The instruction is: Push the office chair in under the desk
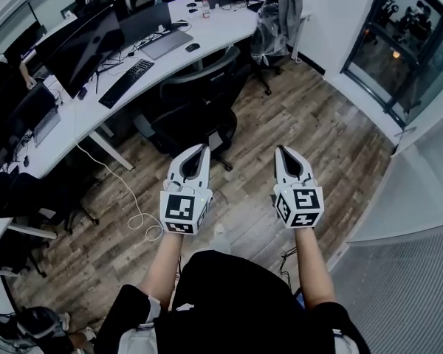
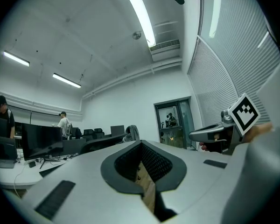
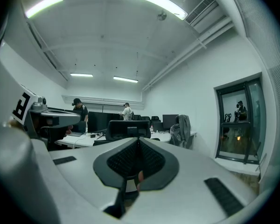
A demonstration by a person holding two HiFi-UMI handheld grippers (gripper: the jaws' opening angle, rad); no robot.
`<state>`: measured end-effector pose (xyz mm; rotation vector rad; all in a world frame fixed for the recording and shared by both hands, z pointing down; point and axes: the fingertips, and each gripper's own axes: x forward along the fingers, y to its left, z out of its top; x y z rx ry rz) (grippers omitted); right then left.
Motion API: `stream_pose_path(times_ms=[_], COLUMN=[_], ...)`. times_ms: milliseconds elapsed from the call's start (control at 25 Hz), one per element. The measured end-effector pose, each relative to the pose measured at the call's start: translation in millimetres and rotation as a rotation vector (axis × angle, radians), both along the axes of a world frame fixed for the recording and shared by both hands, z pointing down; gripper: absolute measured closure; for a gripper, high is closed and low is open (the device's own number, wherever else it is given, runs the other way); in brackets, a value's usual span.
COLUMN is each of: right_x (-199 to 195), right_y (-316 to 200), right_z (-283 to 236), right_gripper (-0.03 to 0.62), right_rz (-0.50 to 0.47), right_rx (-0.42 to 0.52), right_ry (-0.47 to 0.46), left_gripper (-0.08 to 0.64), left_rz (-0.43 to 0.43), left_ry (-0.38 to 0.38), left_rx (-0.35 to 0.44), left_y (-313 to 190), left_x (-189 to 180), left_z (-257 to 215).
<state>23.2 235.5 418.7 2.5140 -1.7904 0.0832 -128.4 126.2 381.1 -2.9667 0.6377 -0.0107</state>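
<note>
The person stands on the wood-plank floor [image 1: 317, 124] with both arms held out level. The left gripper [image 1: 201, 150] and the right gripper [image 1: 281, 150] are side by side with a gap between them. Each has its jaws pressed together on nothing, as both gripper views show.

The black mesh-backed office chair [image 1: 196, 102] sits ahead of them. It is pulled out from the long white curved desk [image 1: 221, 28], with its backrest turned toward the person and its seat not yet under the desktop. In the right gripper view the top of the chair back [image 3: 128, 128] is straight ahead and clearly apart from the jaw tips, so neither gripper is touching it.

I'd judge this step to be the approach, with the push not yet begun. The next move calls for bringing both closed tips flat against the upper backrest, one to each side, then pressing evenly toward the desk so the chair rolls straight in near the black keyboard [image 1: 127, 82] rather than swivelling.
</note>
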Motion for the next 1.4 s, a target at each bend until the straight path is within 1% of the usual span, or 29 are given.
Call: stream_pose_path(times_ms=[480,760,920,1160,1240,1400], right_x=[41.4,47.1,50.3,50.5,53.6,60.8], right_y=[-99.1,-147.7,-166.2,-194.3,-199.8,-209.7], right_z=[-6.2,-1.7,2.8,4.6,4.1,4.6], right_gripper=[0.569,0.569,0.569,0.569,0.569,0.568], right_rz=[-0.017,-0.024,-0.026,-0.042,-0.046,-0.055], right_rx=[-0.025,-0.047,-0.06,-0.078,-0.076,-0.076], right_ry=[-0.001,0.015,0.017,0.035,0.037,0.038], left_gripper=[0.548,0.548,0.548,0.548,0.548,0.548], left_rz=[-0.002,0.005,0.01,0.009,0.009,-0.004], left_ry=[-0.017,0.001,0.002,-0.002,-0.002,-0.031], left_rx=[-0.026,-0.058,-0.086,-0.096,-0.092,-0.066], left_y=[-95.4,-142.9,-161.5,-185.8,-190.3,-199.1], left_x=[46.9,54.7,59.3,63.3,66.6,74.7], left_z=[-0.4,10.6,19.7,24.9,25.2,27.8])
